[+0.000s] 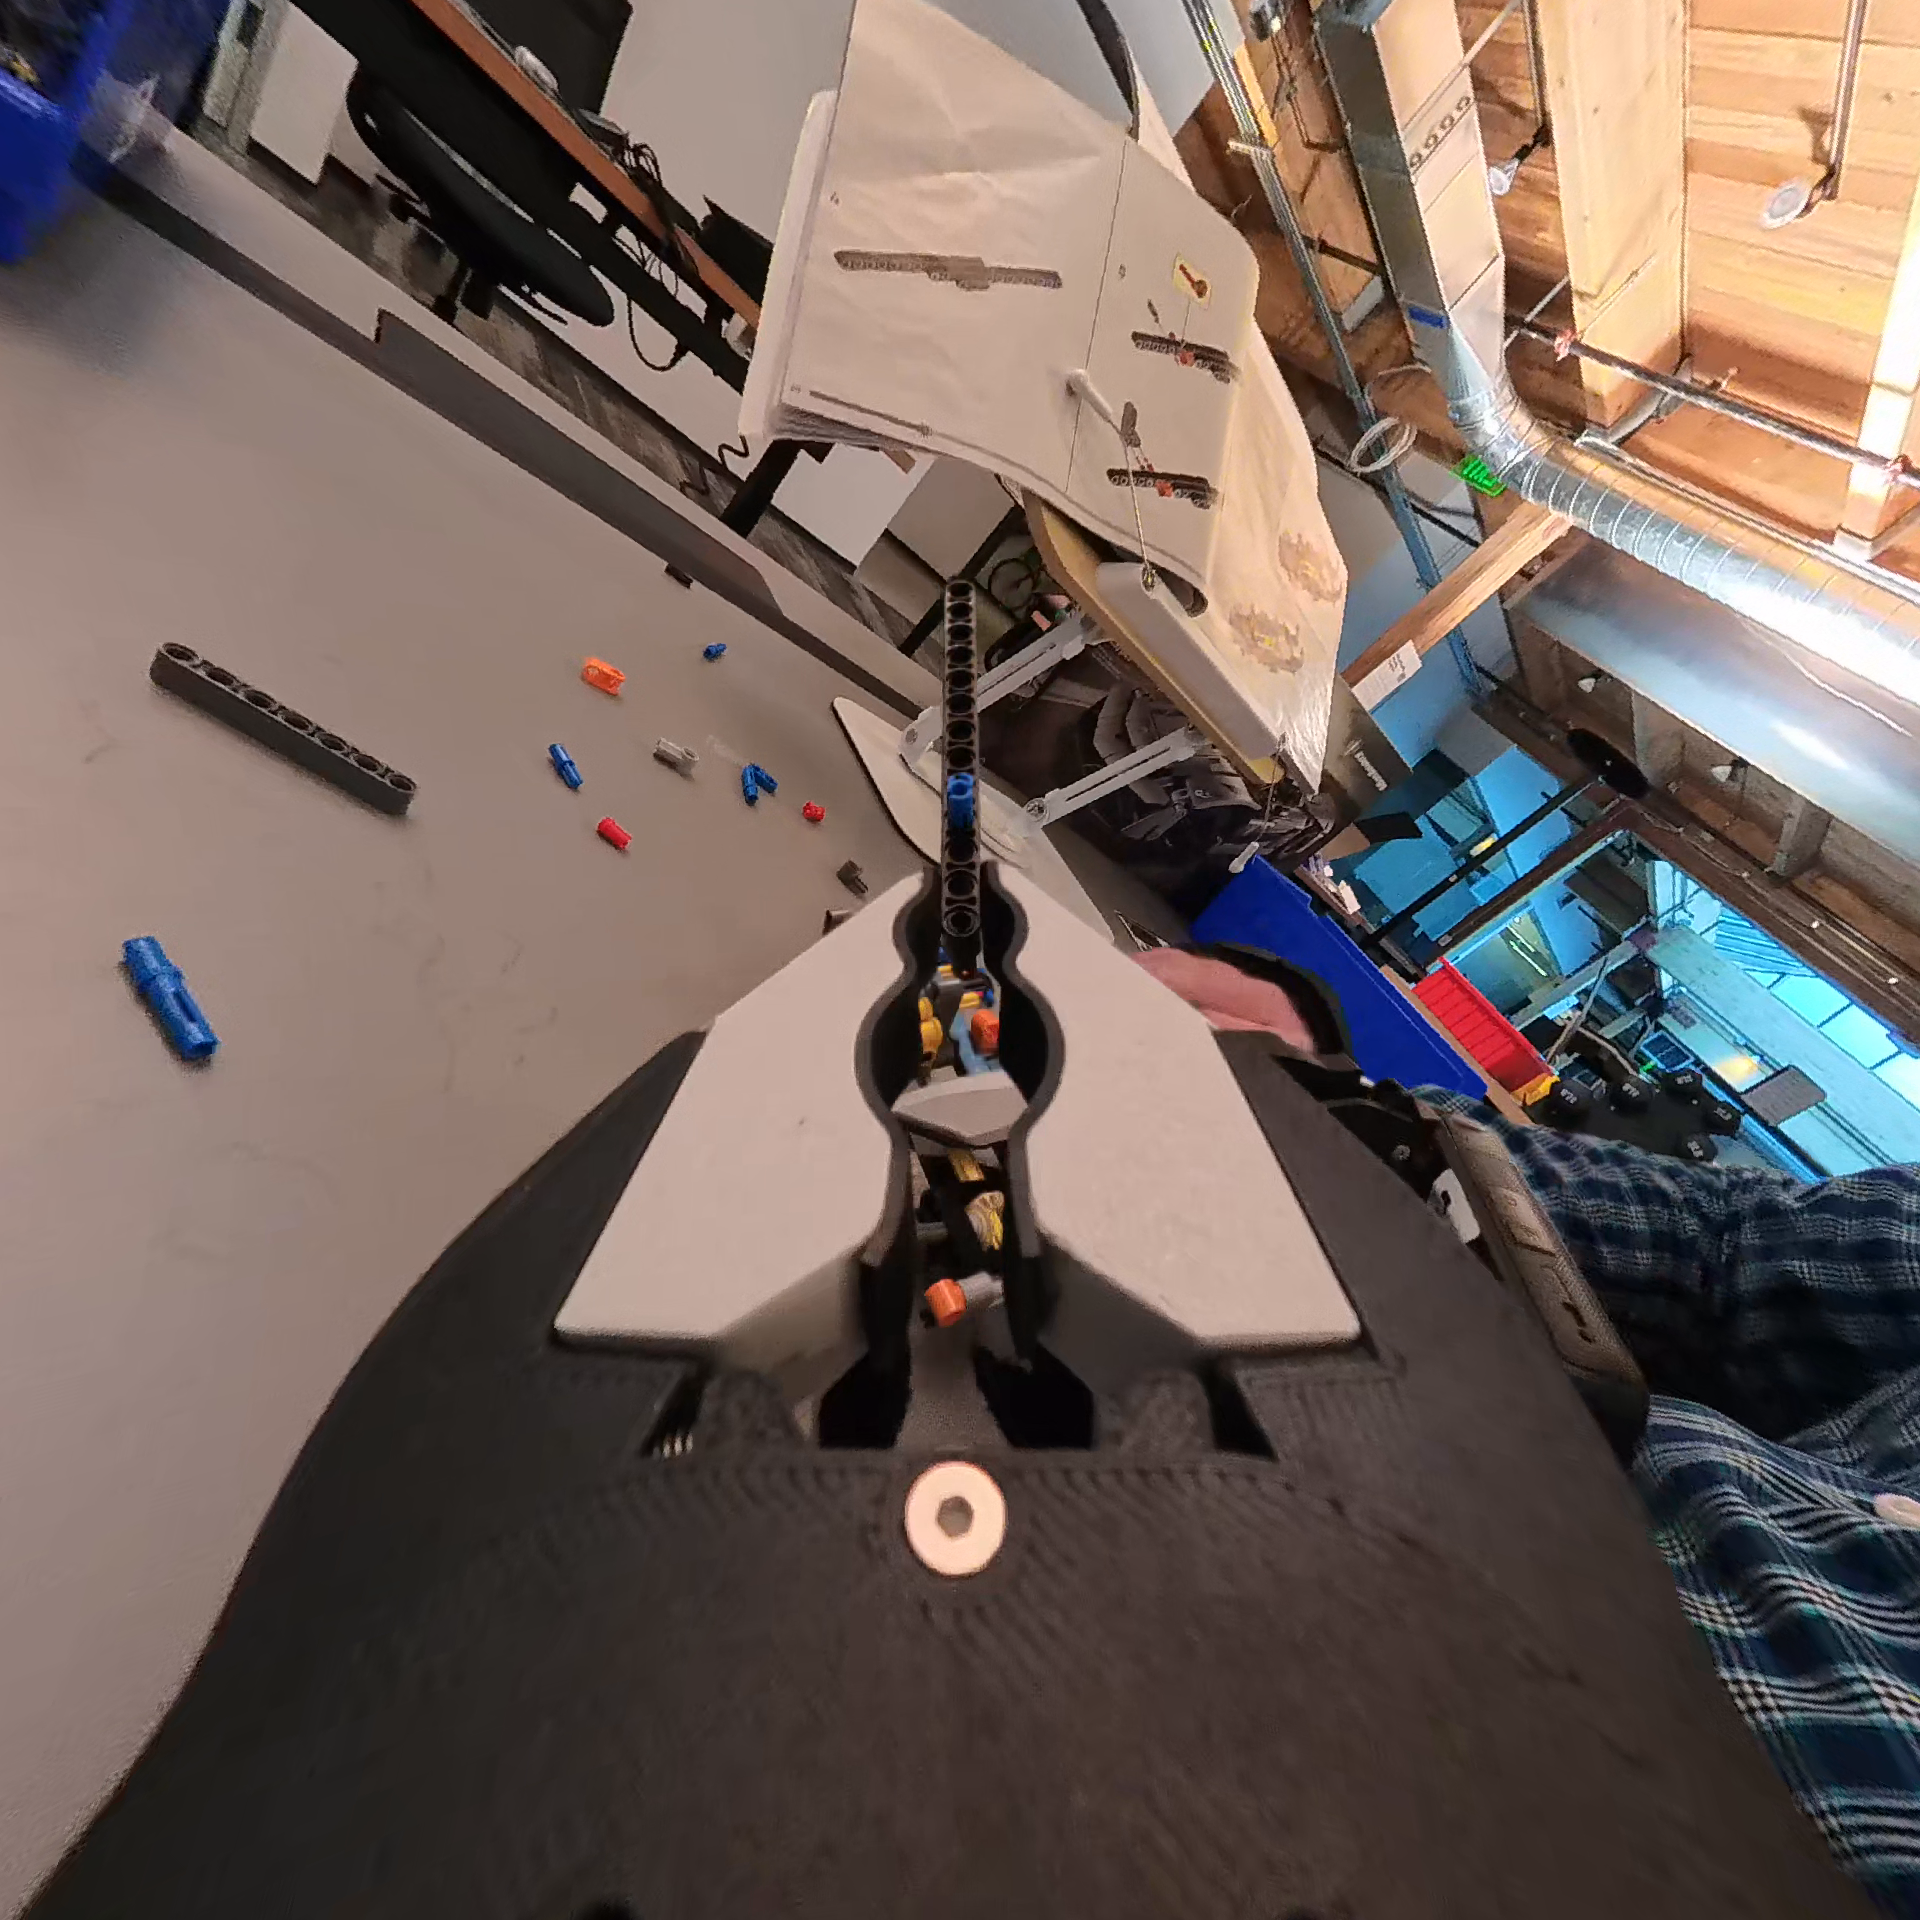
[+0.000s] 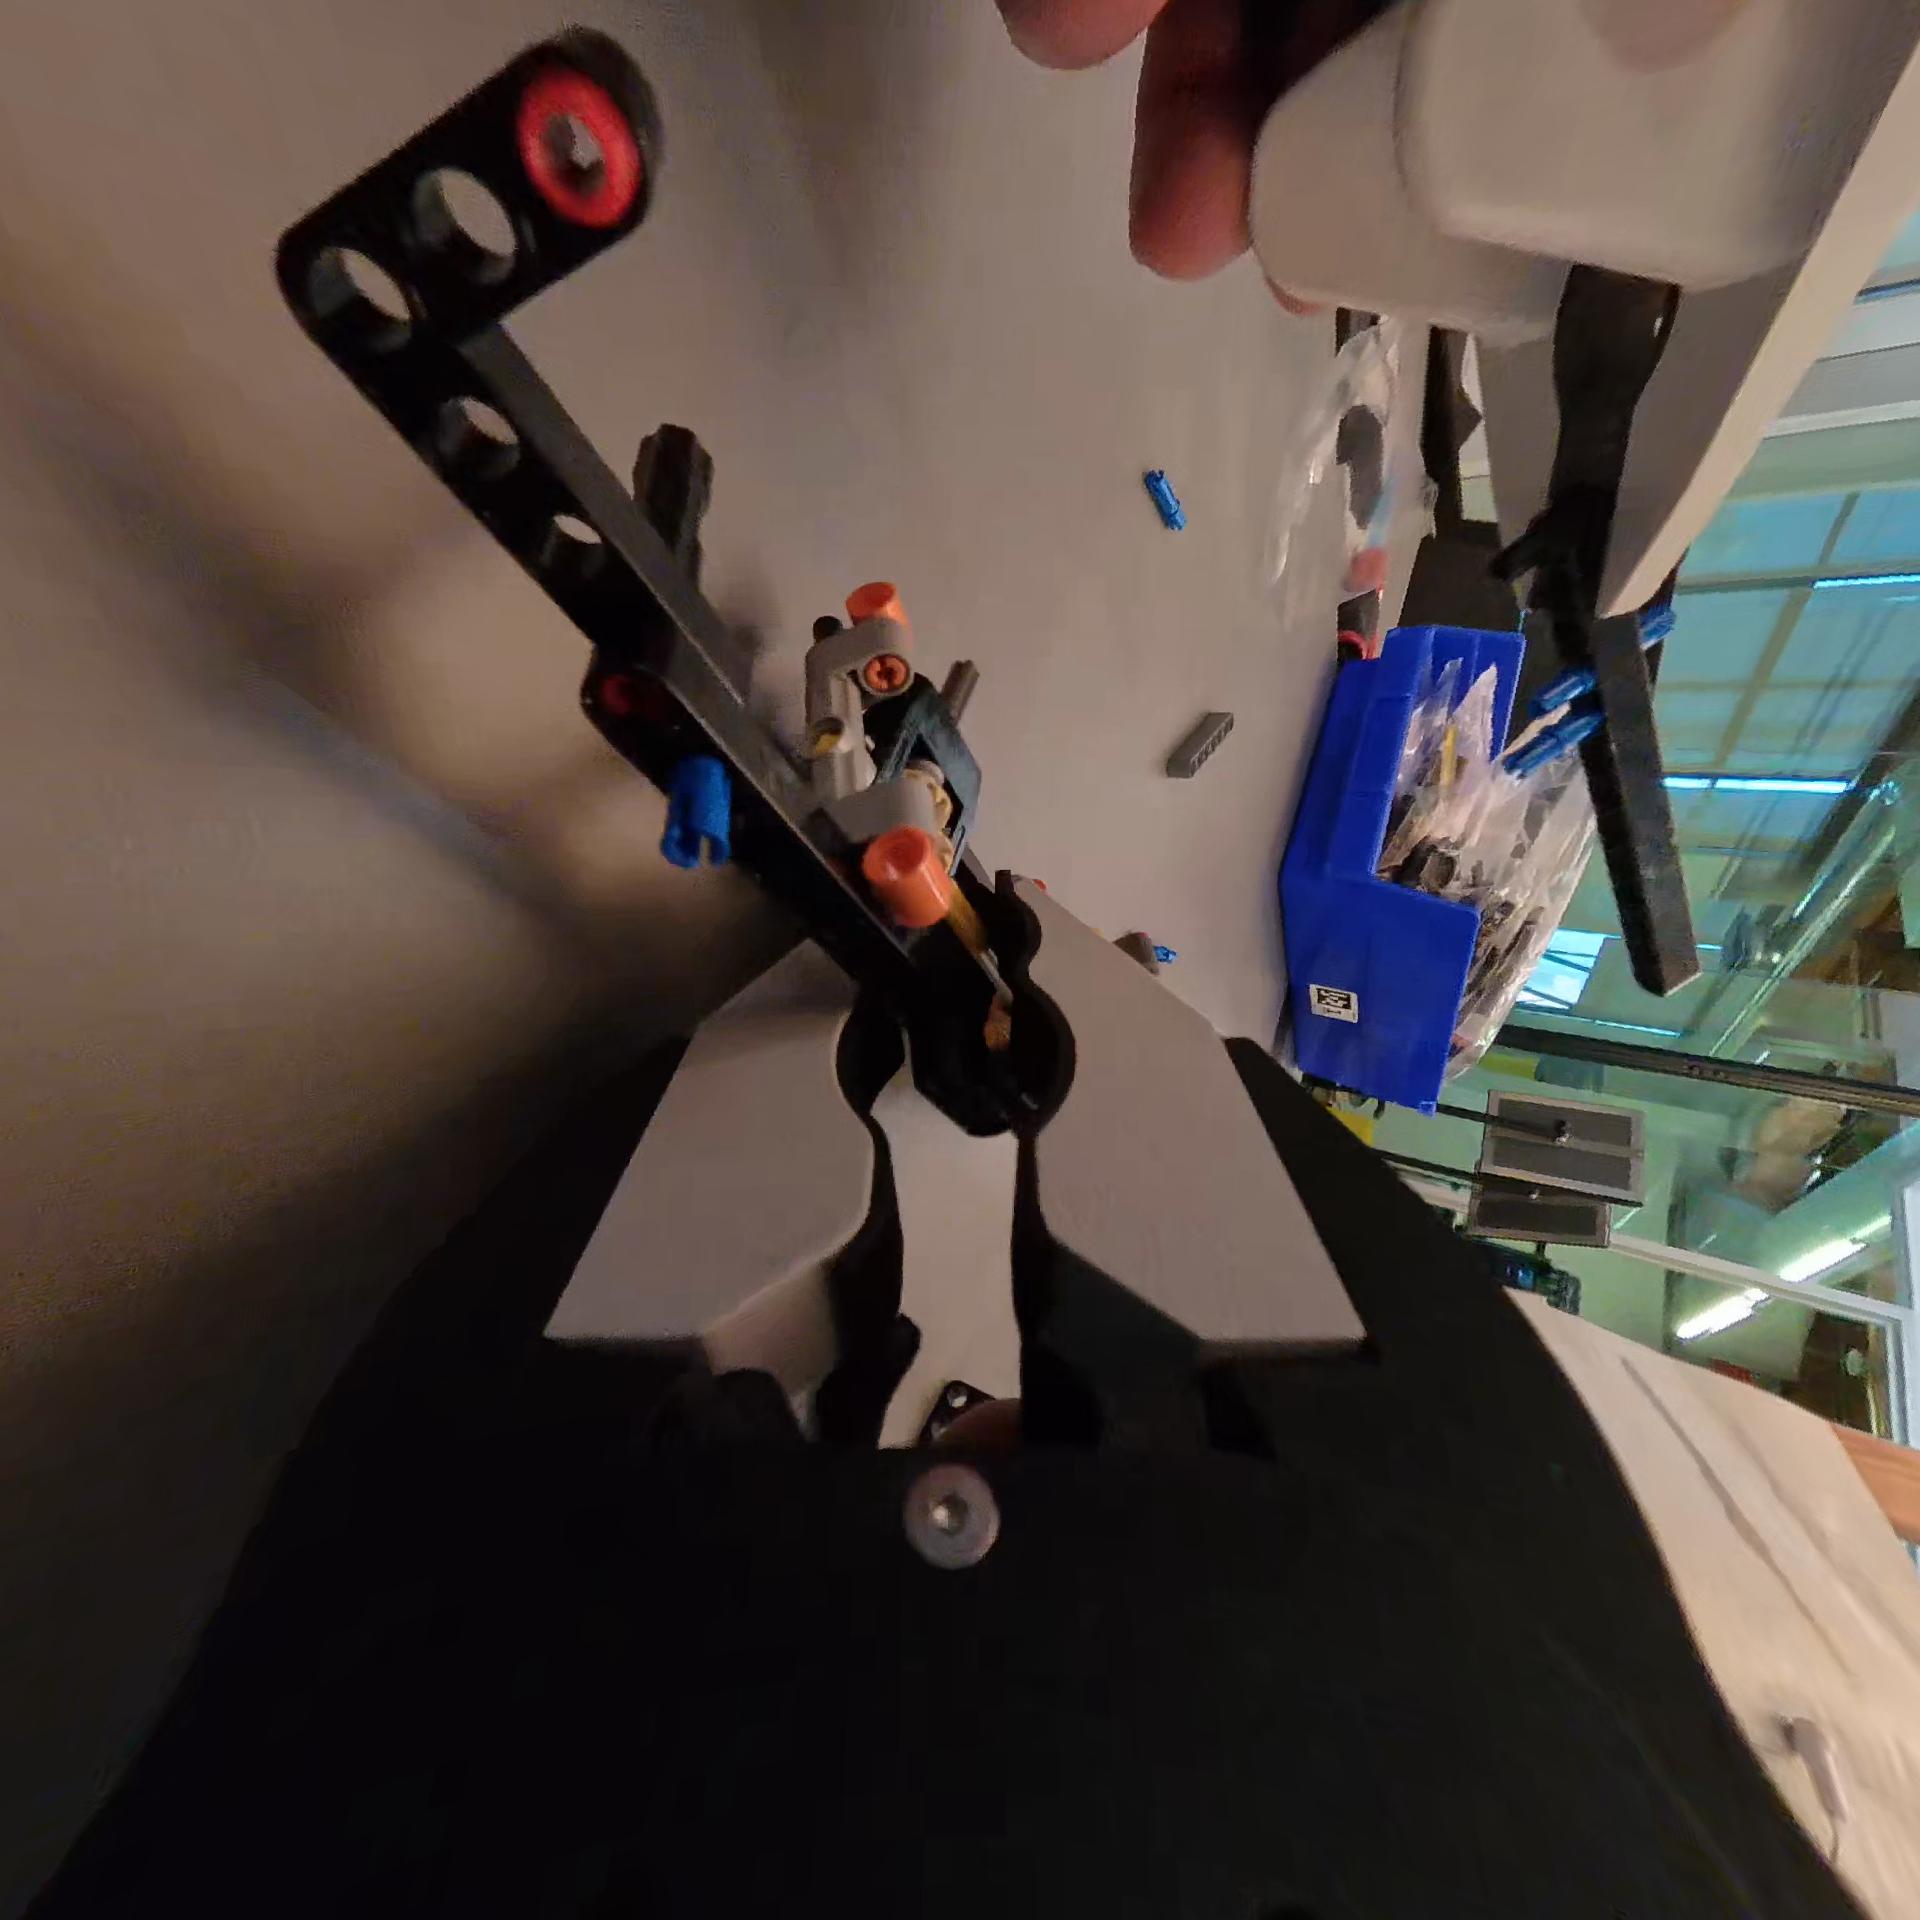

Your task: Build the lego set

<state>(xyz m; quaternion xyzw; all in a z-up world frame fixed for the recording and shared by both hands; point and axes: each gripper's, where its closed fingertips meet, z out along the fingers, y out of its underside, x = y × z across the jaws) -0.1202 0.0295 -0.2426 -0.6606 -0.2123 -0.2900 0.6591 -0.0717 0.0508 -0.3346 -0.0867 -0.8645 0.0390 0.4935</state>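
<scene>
Room: workshop with timber ceiling, silver ducting, desks and a black office chair at the far side.

Surface: pale grey table, matte, faintly scuffed.

Instruction booklet: open on a stand, far centre.

Blue bin: right of table, holding bagged parts.

Left gripper: clamped on a long black beam carrying 1 blue pin, raised above the table.

Right gripper: clamped on the lego assembly, a black holed beam with red, blue, orange and grey fittings, held over the table.

Grey beam: lying flat, left.

Loose pins: large blue pin near left; smaller blue, red, orange and grey pieces scattered mid-table.
</scene>
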